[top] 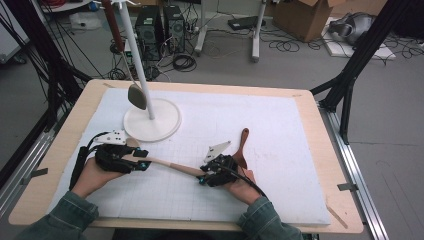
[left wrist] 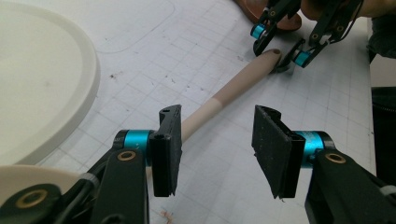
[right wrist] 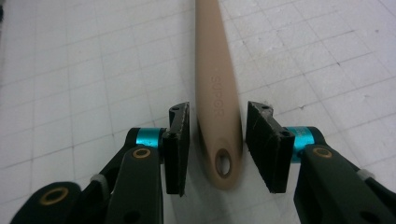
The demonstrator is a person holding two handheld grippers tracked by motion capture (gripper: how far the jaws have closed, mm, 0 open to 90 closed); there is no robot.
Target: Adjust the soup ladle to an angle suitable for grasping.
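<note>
Beige utensil handle [right wrist: 215, 93] lies flat on mat, running to 12 o'clock between right gripper [right wrist: 217, 140] pads; jaws narrowly parted, not pressing. Left gripper [left wrist: 215, 140] jaws wide, handle against one pad.

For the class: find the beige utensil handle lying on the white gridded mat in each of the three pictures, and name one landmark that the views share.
High view: the beige handle lies low of centre, between both tongs.
Left gripper view: it runs from the centre up and right.
Right gripper view: upper centre down to its hanging hole.
Shared landmark: the white gridded mat.
</note>
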